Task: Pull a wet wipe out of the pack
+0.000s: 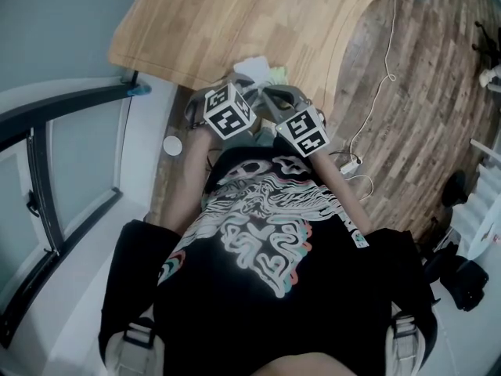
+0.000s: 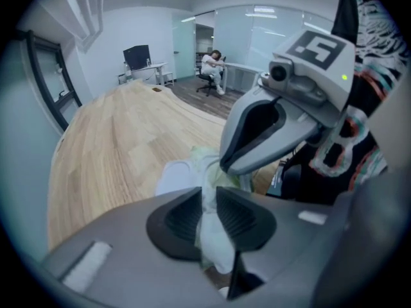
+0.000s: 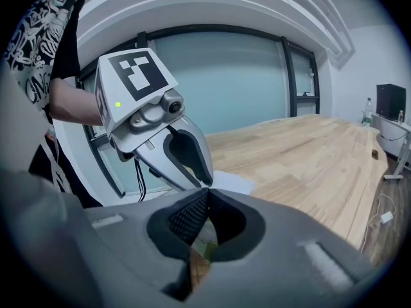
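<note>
The wet wipe pack (image 1: 255, 70), white with green, lies near the front edge of the wooden table (image 1: 235, 18). In the left gripper view a crumpled white wet wipe (image 2: 215, 239) stands up out of the pack (image 2: 176, 175), and my left gripper (image 2: 207, 196) is shut on it. My right gripper (image 3: 207, 194) has its tips together right beside the left one (image 3: 205, 178), over the pack (image 3: 234, 182). I cannot tell whether the right gripper pinches the pack's edge. In the head view both grippers (image 1: 250, 94) (image 1: 275, 99) meet just below the pack.
A white cable and a power strip (image 1: 352, 163) lie on the wood floor at the right. A dark-framed glass partition (image 1: 47, 210) stands at the left. A small white round thing (image 1: 173, 145) sits under the table edge. Black bags (image 1: 462, 276) lie at the far right.
</note>
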Demonstrator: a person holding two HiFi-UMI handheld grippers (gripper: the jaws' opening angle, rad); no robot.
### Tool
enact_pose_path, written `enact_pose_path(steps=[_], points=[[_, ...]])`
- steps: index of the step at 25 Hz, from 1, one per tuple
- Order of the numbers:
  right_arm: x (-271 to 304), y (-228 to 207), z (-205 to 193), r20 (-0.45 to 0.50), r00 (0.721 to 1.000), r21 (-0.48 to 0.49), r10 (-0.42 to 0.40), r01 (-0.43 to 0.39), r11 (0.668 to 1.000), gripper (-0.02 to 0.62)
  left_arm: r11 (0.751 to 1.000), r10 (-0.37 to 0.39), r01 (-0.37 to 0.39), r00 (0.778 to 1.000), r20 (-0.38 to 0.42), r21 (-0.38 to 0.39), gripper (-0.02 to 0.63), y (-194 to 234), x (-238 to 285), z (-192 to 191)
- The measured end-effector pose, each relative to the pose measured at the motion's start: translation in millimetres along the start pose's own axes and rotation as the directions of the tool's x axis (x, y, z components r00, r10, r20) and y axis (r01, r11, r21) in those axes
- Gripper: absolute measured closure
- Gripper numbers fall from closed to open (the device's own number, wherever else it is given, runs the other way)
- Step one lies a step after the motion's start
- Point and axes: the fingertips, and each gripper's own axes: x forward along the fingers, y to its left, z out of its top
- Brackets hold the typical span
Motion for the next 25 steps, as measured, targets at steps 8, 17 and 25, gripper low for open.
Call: enact_pose_path(steps=[8, 17, 25], points=[[0.9, -0.8, 1.2, -0.018, 1.0, 0.001, 0.002, -0.002, 1.0, 0.595, 1.0, -0.013, 0.013, 1.0, -0.003, -0.016, 0.545, 1.1, -2.5, 1.7], [10.3, 2.5, -1.2, -0.114, 0.993, -0.067, 0.002, -0.01, 0.998, 0.594, 0.995, 0.02, -0.015, 0.998, 0.056, -0.101, 0.555, 4.2, -4.7, 1.8], [16.3, 8.1, -4.0, -0.141, 0.99, -0.093, 0.011, -0.025, 0.995, 0.589, 0.99, 0.045, -0.035, 0.996, 0.074, -0.134, 0.604, 9.3, -5.8, -0.1]])
